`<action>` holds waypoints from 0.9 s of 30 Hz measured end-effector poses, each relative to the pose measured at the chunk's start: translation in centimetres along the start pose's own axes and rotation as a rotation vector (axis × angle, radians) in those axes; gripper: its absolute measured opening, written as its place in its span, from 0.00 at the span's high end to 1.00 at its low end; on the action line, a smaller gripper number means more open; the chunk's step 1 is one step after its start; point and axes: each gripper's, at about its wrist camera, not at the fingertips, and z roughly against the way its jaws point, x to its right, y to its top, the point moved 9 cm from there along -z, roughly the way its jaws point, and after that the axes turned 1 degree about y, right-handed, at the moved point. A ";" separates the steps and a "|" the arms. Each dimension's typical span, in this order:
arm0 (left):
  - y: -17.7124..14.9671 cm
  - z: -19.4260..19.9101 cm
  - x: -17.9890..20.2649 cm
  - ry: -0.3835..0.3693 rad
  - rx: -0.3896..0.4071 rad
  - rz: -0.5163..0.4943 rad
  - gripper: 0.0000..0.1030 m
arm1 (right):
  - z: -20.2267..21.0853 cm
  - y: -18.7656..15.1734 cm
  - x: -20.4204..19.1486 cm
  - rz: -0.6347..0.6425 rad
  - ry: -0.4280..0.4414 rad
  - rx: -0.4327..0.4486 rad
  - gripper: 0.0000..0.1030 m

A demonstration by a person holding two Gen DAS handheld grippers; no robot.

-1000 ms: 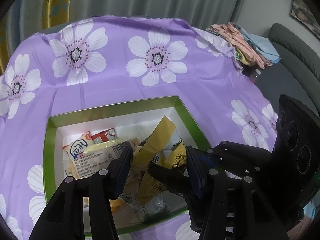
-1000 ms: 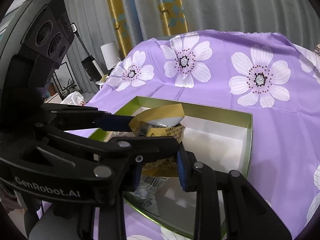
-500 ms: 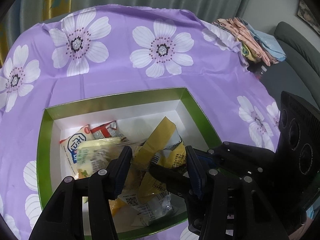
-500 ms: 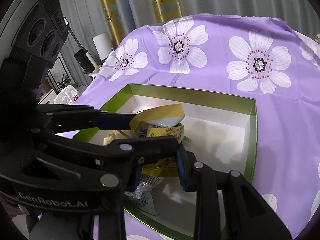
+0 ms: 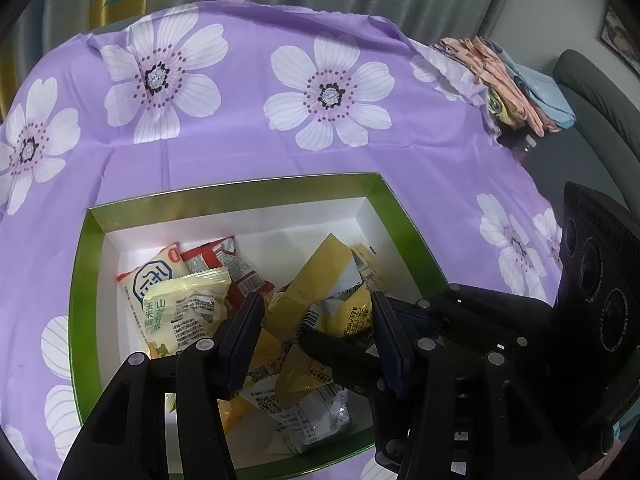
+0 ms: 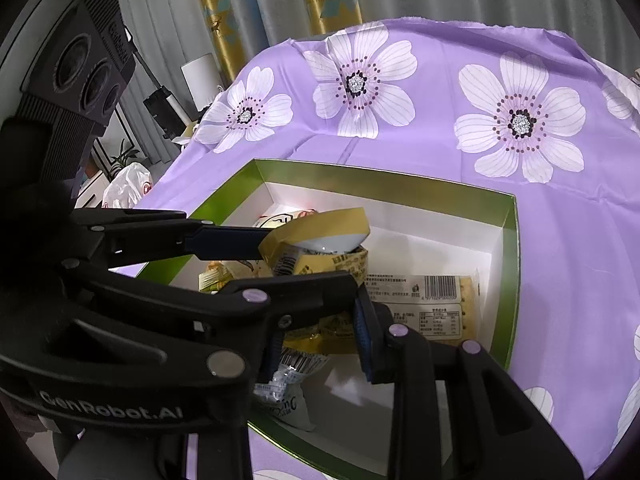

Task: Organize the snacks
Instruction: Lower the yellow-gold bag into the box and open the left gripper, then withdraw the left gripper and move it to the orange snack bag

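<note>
Left tool [image 5: 316, 320]: you are clenching the yellow snack packet [image 5: 324, 280] over the green box [image 5: 412, 240].
Right tool [image 6: 316, 320]: you are gripping the same packet lower down.
Axis: upright.

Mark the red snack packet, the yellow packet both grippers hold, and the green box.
red snack packet [image 5: 236, 266], left wrist view, on its printed face.
yellow packet [image 5: 324, 284], left wrist view, on the raised yellow fold.
green box [image 6: 511, 280], right wrist view, on its right green wall.
</note>
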 end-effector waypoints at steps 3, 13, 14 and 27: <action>0.0 -0.1 -0.1 0.001 -0.004 0.007 0.48 | -0.1 0.0 0.0 -0.008 0.002 -0.006 0.68; -0.2 -0.5 -1.0 0.035 -0.030 0.027 0.38 | -0.4 -0.1 0.3 -0.021 -0.013 -0.032 0.54; -0.3 -0.6 -1.2 0.044 -0.034 0.031 0.35 | -0.5 -0.2 0.4 -0.023 -0.023 -0.035 0.46; -0.7 -0.4 -1.9 0.058 -0.038 0.046 0.26 | -0.4 -0.3 -0.1 -0.010 -0.028 -0.041 0.45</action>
